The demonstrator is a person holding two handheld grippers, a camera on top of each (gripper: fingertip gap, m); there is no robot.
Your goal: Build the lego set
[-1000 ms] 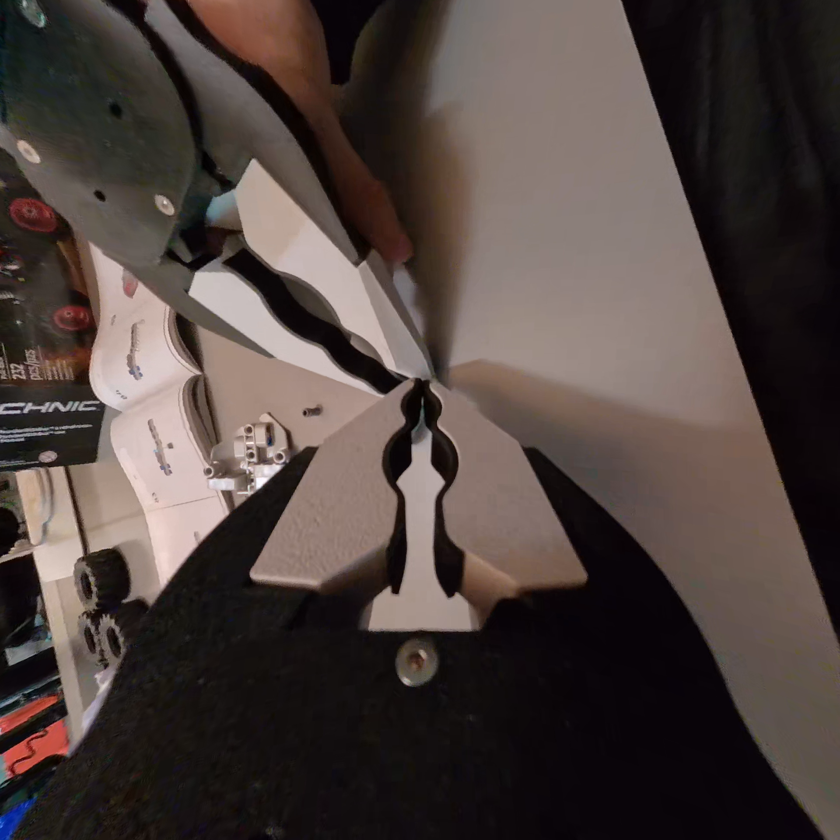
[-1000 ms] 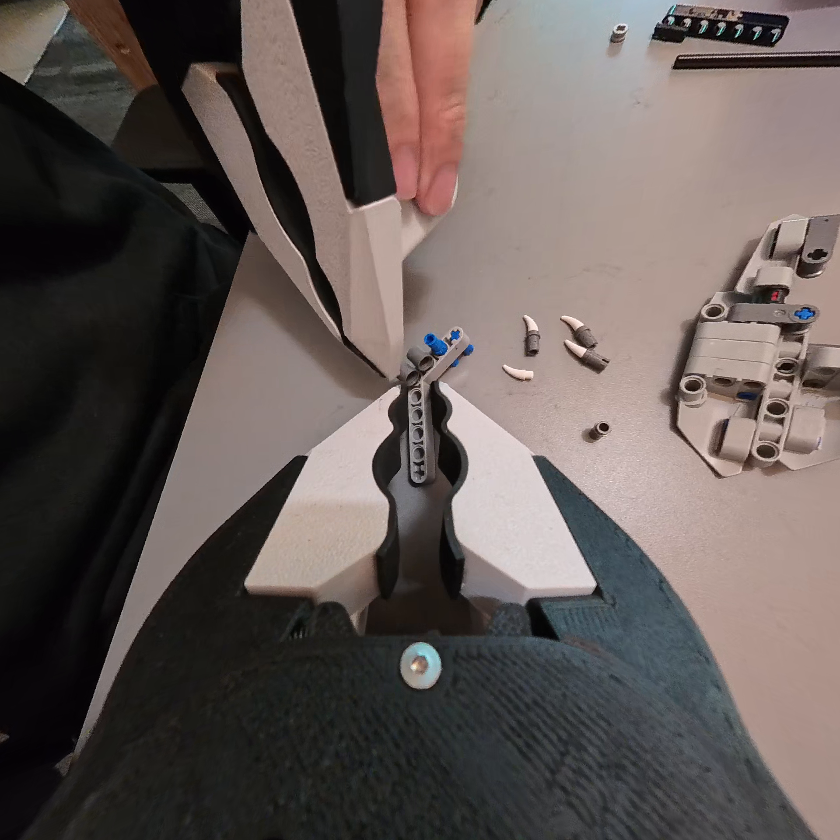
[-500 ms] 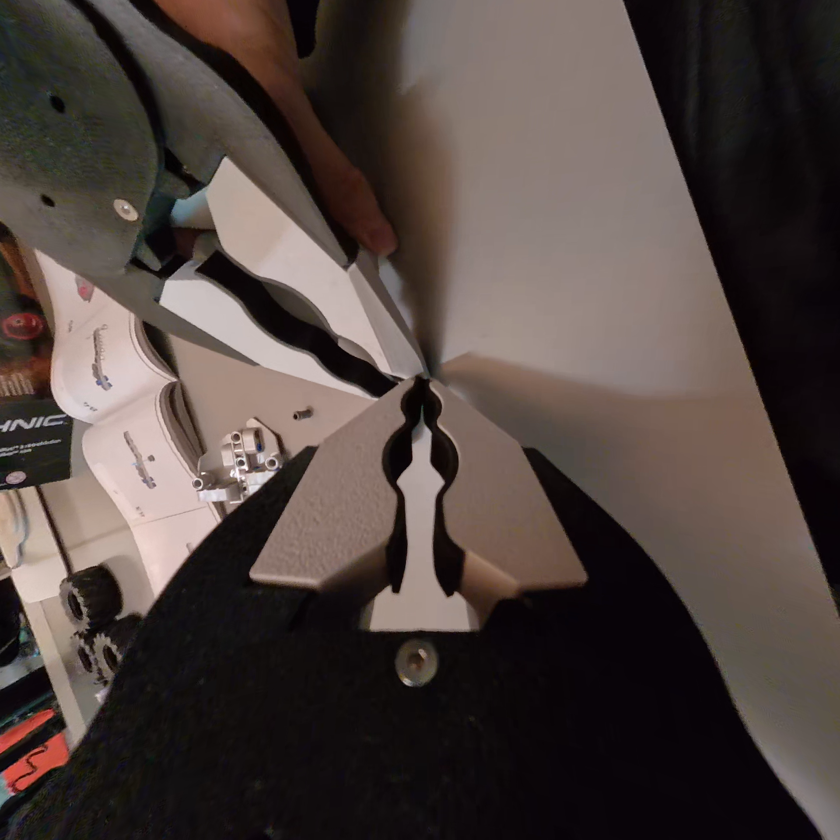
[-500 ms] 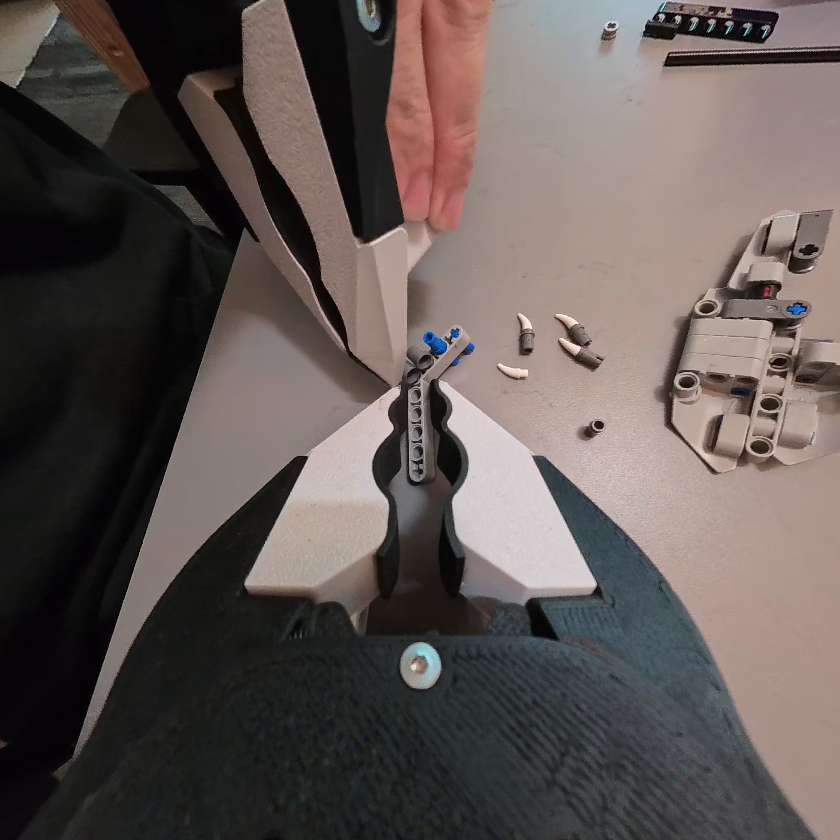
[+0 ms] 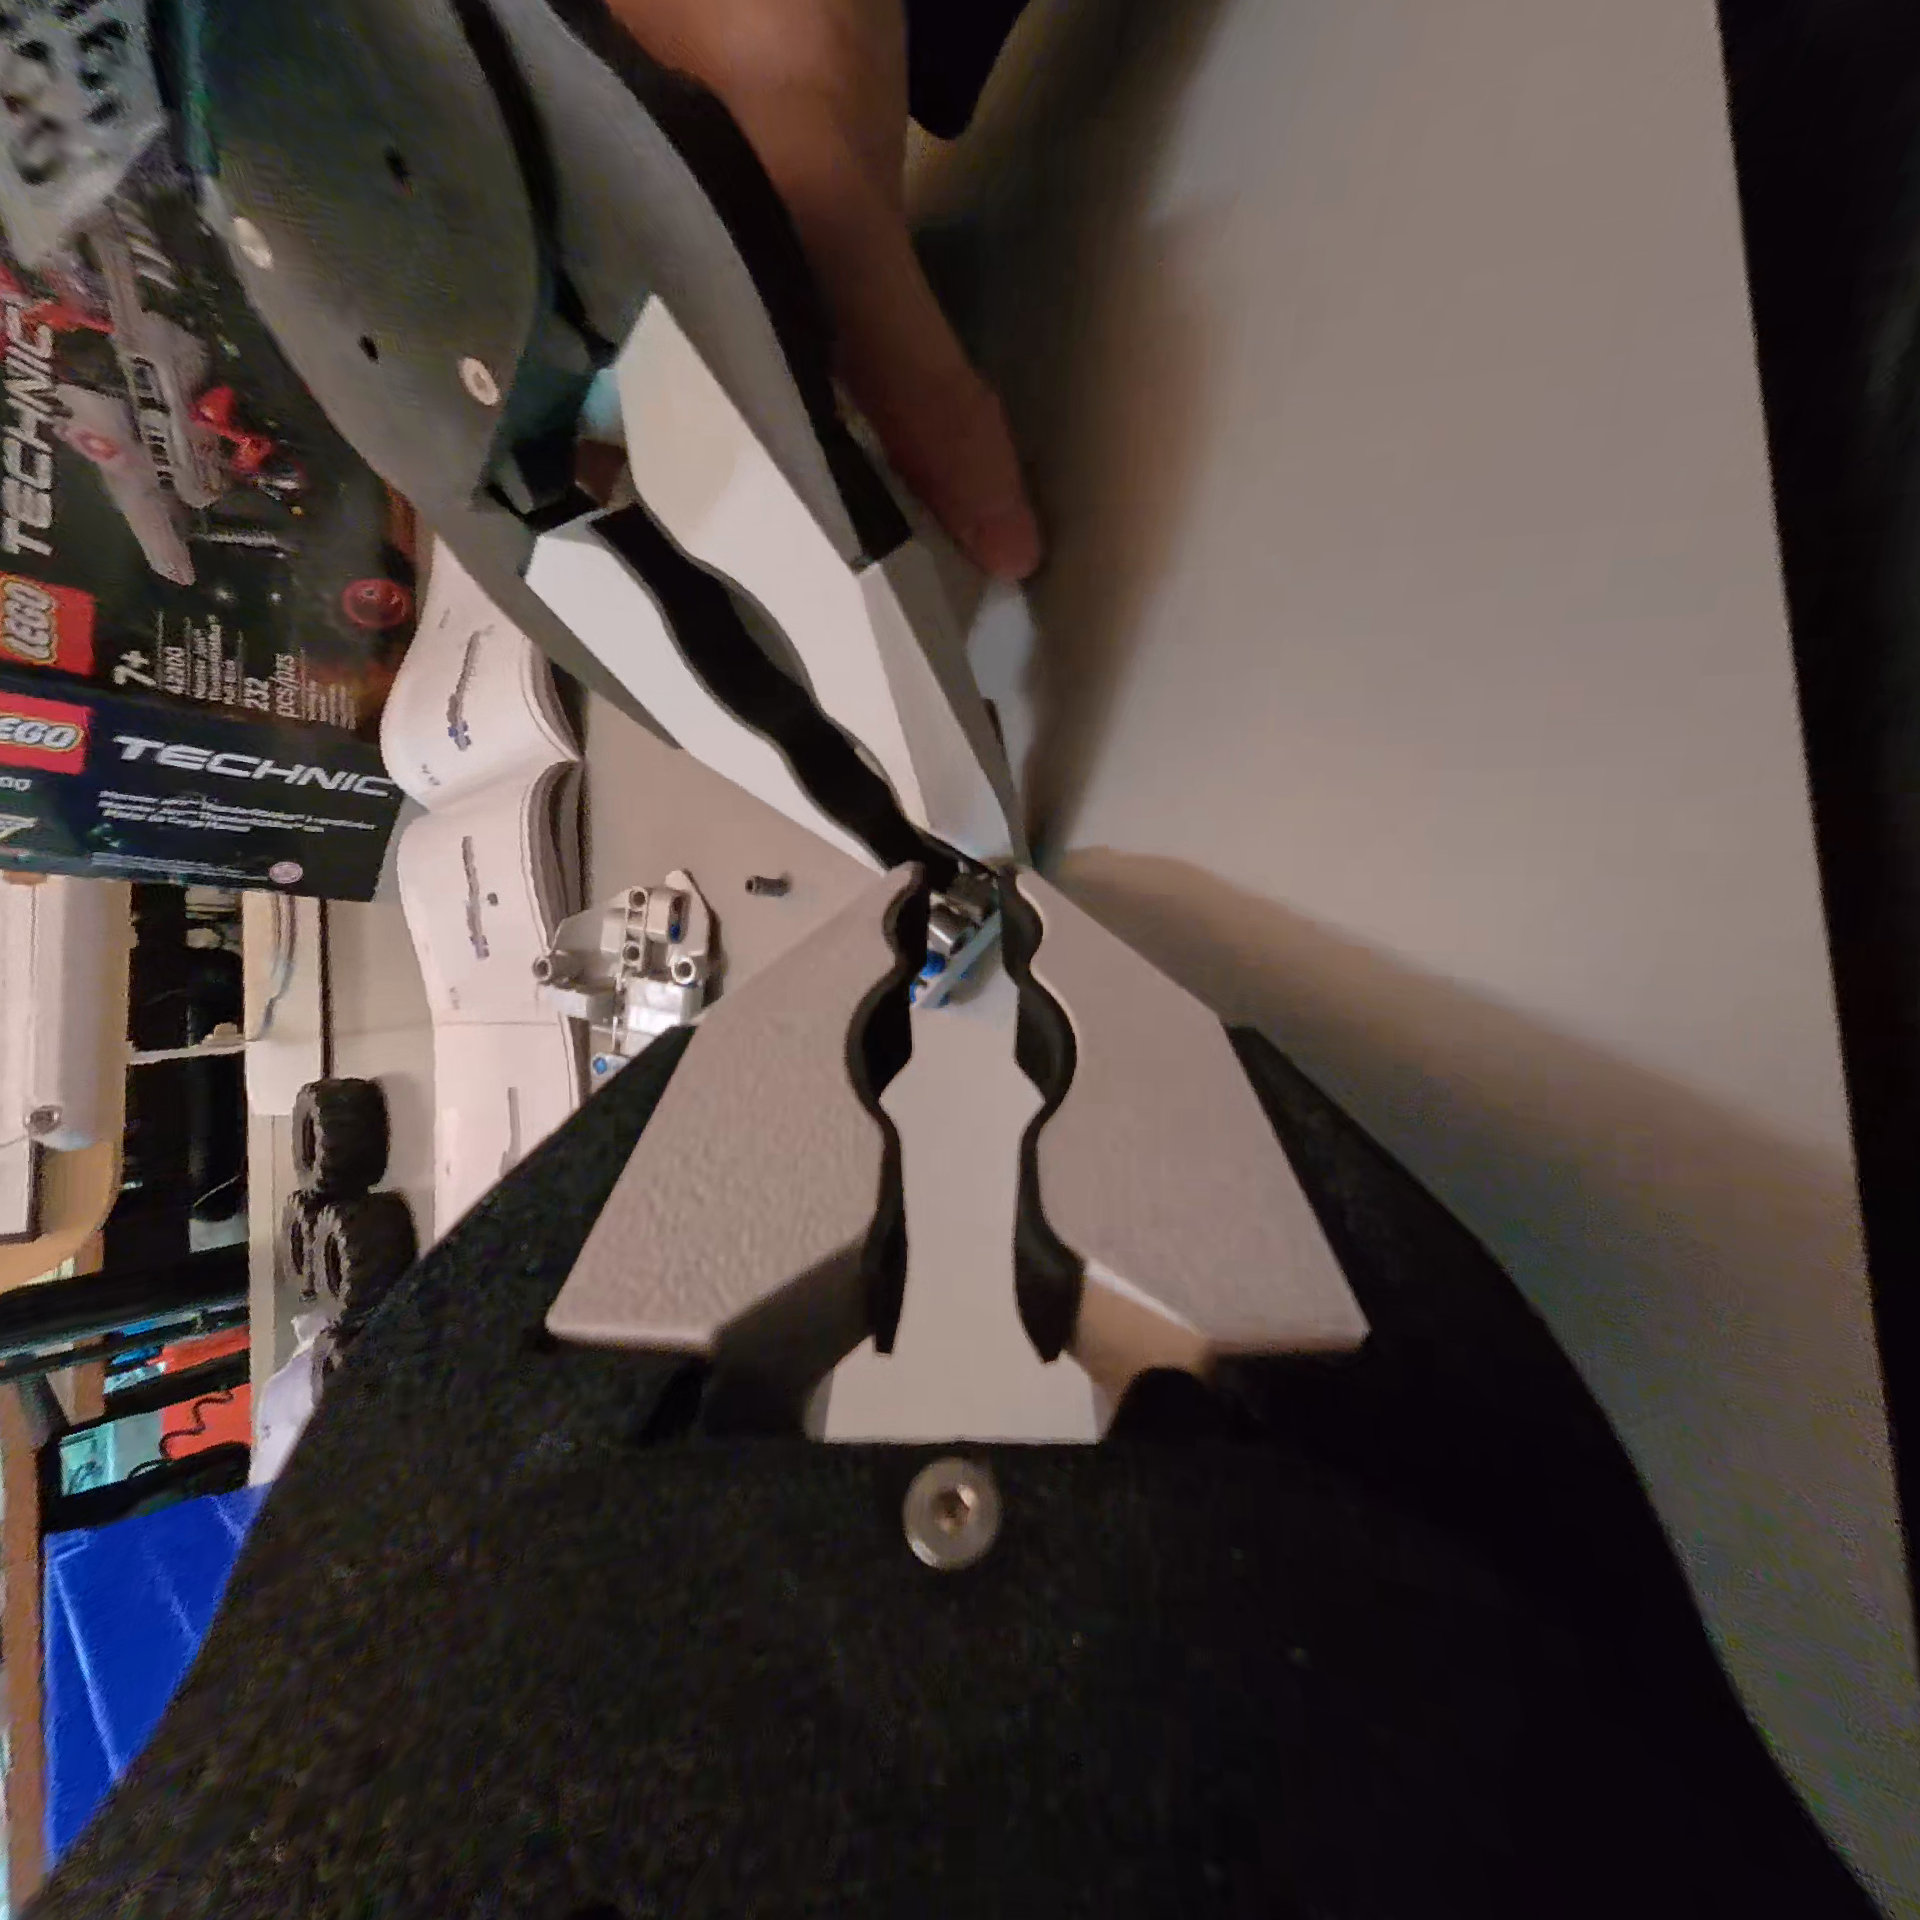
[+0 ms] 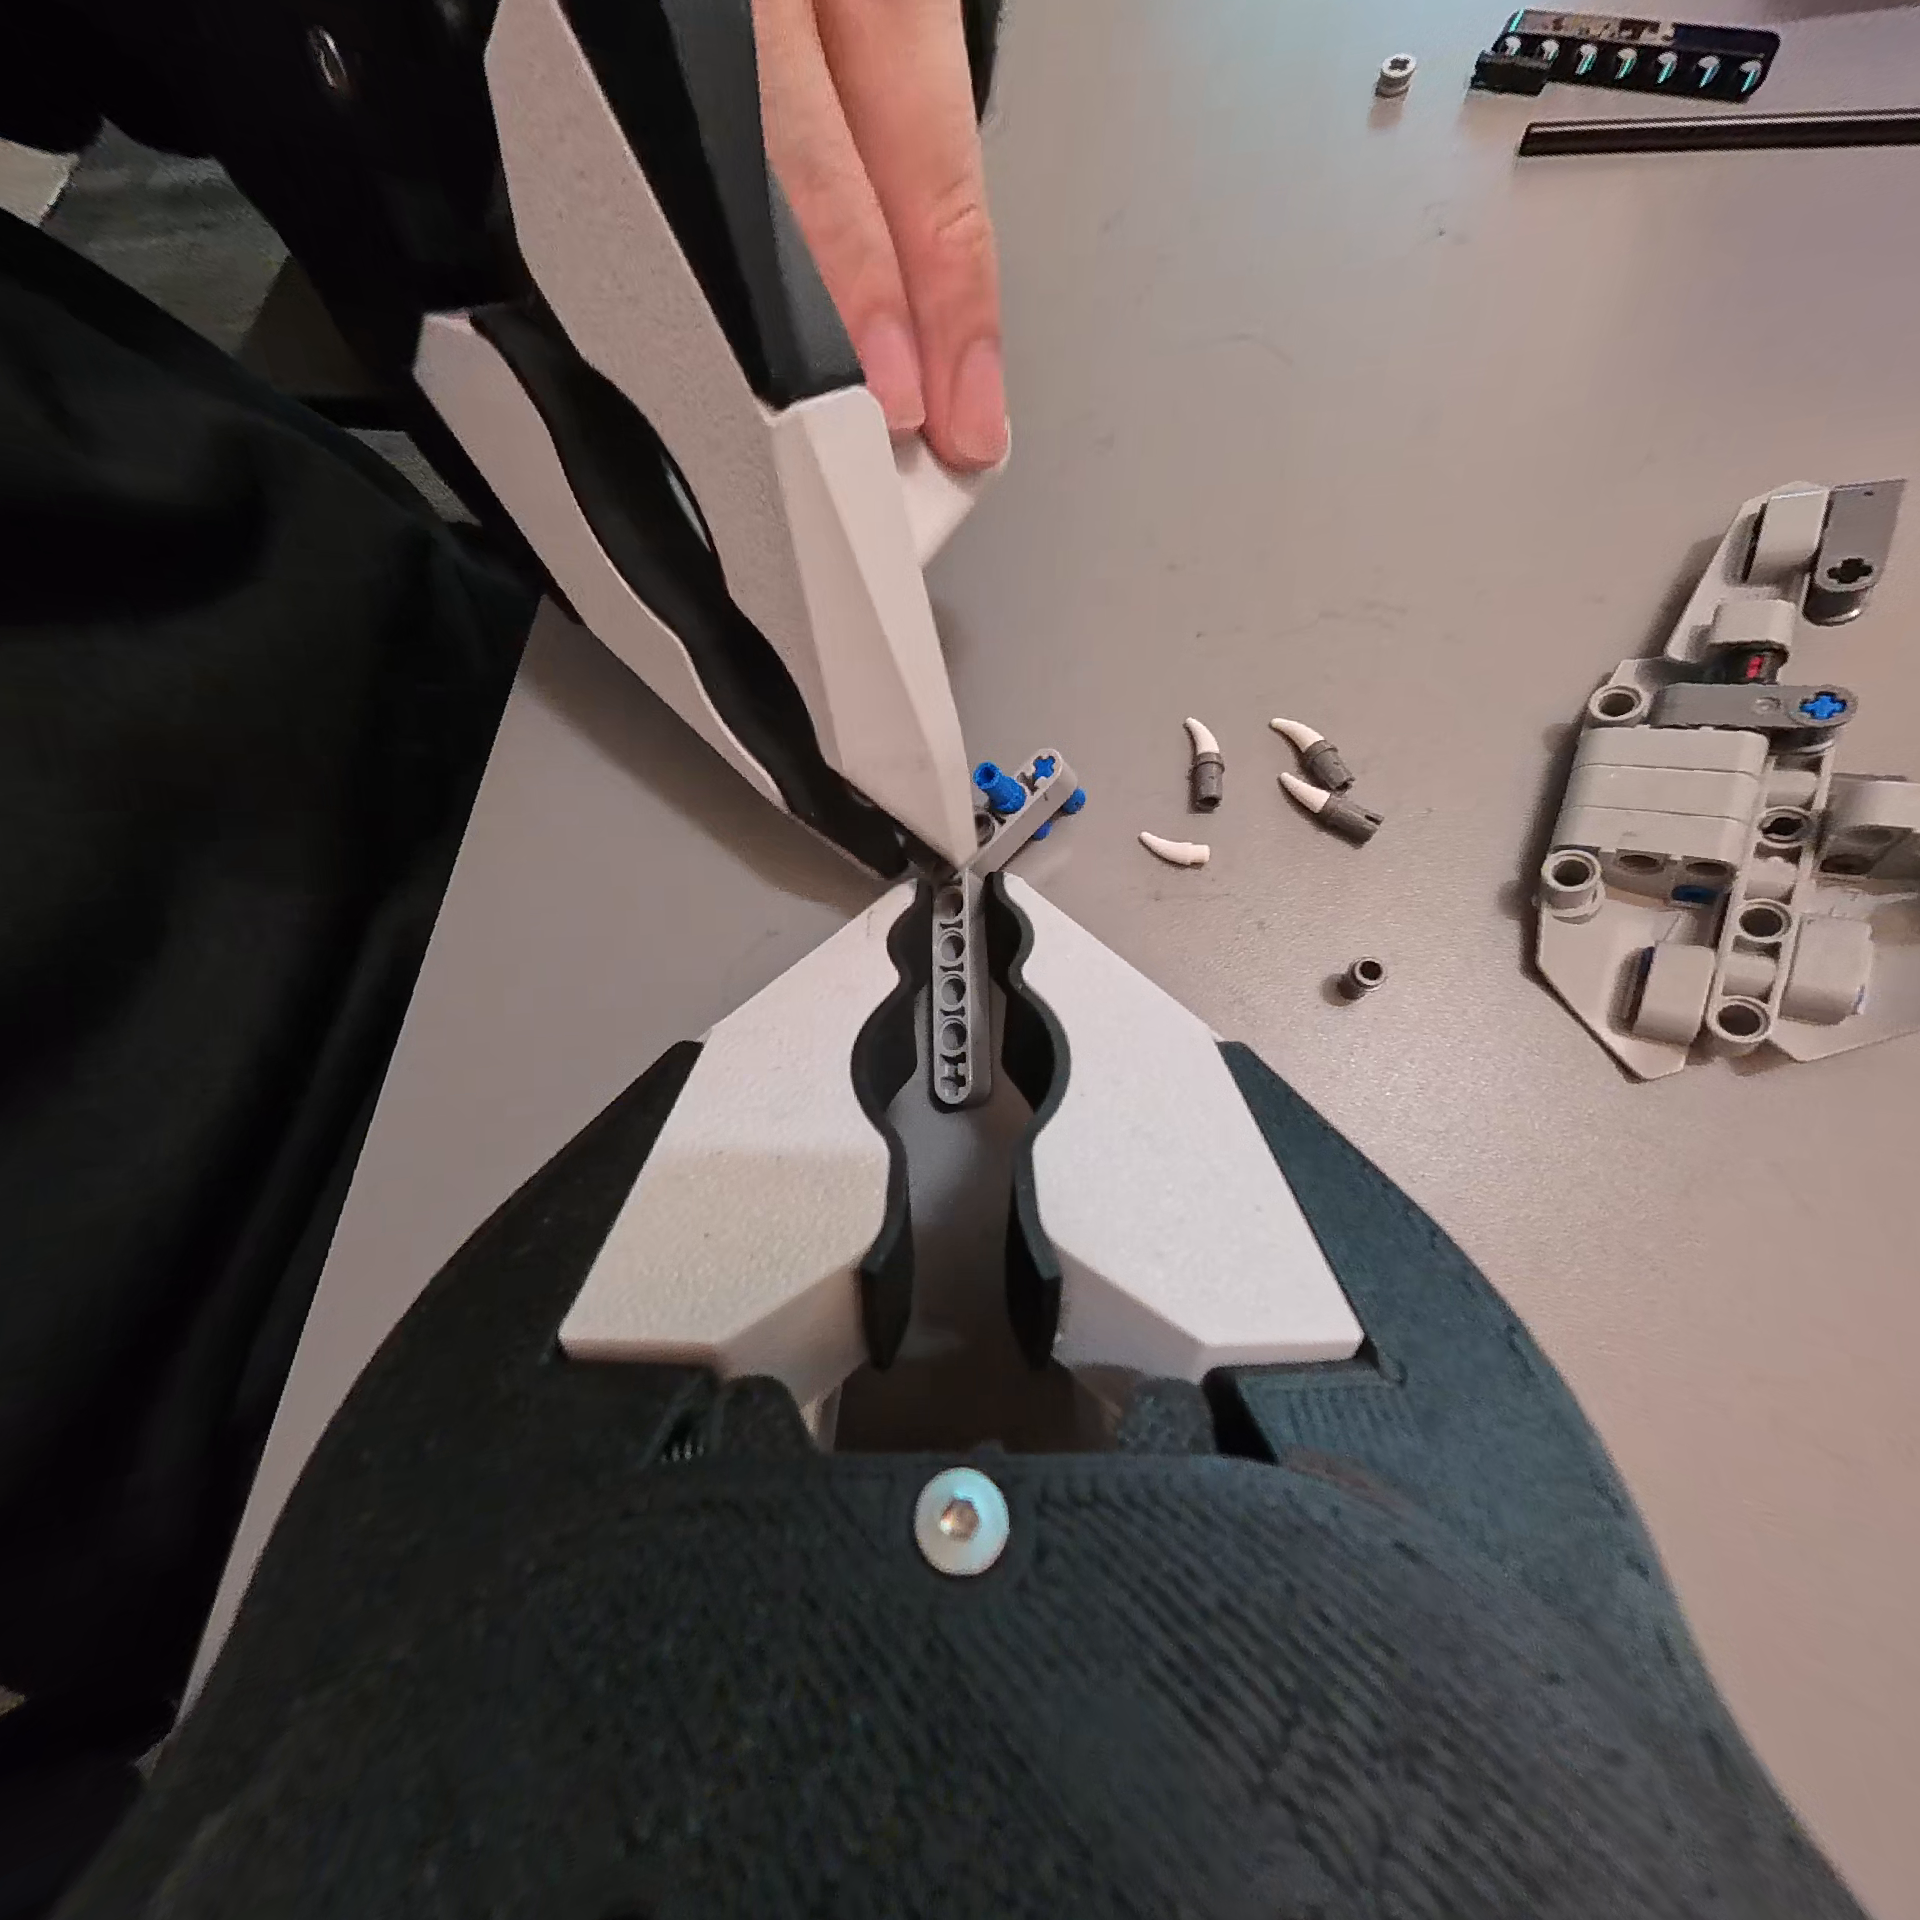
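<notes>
Pale grey table (image 6: 1351, 364), dim warm light; dark shelving (image 5: 177, 1039) and blue bin (image 5: 125, 1621) beyond.

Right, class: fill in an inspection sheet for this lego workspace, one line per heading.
Surface: grey table, mostly bare.
Job's things: grey beam with blue pins; grey sub-assembly.
Clutter: four white claw pieces; small bush; black beam; tyres; booklet; set box.
Grippers: right hand-held gripper shut on grey beam; left hand-held gripper open, tips at the beam.
Cables: nothing seen.
Surroundings: dark cloth at table edge.
</notes>
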